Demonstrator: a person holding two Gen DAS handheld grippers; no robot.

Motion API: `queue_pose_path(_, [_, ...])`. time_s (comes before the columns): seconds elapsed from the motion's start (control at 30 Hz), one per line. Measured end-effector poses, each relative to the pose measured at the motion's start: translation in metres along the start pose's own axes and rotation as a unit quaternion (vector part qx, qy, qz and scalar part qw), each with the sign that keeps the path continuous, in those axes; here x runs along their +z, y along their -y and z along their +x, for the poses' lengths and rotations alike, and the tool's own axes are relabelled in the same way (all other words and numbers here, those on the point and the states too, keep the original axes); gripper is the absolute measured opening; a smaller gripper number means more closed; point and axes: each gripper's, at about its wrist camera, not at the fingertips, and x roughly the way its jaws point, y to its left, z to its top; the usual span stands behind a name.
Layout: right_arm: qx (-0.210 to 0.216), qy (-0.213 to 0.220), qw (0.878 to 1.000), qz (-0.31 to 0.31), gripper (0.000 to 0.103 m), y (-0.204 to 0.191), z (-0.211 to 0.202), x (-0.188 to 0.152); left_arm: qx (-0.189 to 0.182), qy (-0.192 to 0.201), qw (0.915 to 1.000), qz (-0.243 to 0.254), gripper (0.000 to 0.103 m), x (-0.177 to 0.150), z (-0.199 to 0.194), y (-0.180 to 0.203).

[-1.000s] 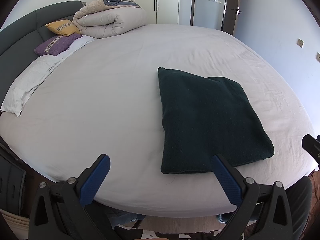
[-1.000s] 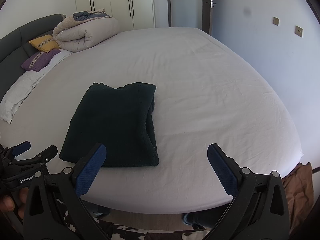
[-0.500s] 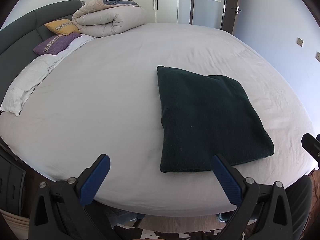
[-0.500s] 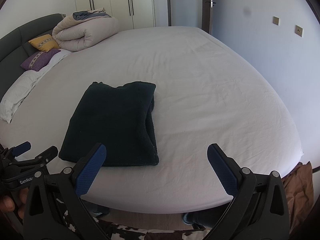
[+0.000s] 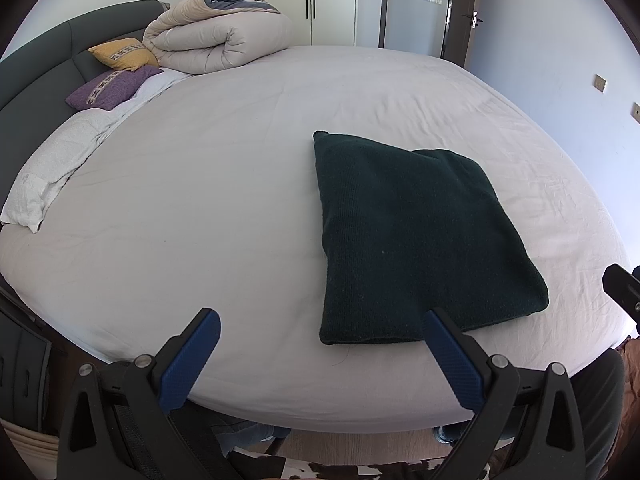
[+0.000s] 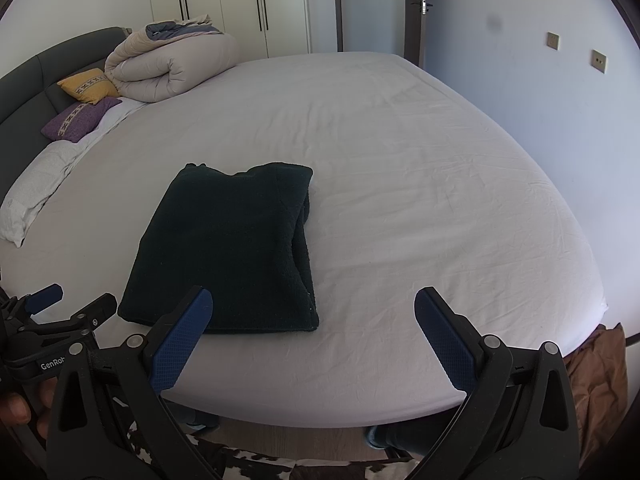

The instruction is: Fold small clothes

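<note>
A dark green garment (image 5: 416, 236) lies folded into a neat rectangle near the front edge of a white bed (image 5: 200, 208). The left tongs (image 5: 320, 354) and right tongs (image 6: 314, 332) hover wide open, holding nothing. Folding looks finished; next likely means fetching another piece.

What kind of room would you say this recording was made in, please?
Almost certainly a bedroom: a large bed with a white sheet, a rolled duvet and pillows by the headboard, and tall wardrobe doors behind. A folded dark garment lies on the bed.
</note>
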Motion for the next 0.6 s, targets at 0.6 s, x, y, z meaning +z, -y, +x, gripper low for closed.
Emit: queue_pose_path(0.6, [0.001, -0.001, 1.000, -0.002, 0.103, -0.0002, 0.0009, -0.0001, -0.001, -0.001, 1.0000, 0.000, 0.103, -0.0010, 0.0011, 0.0007])
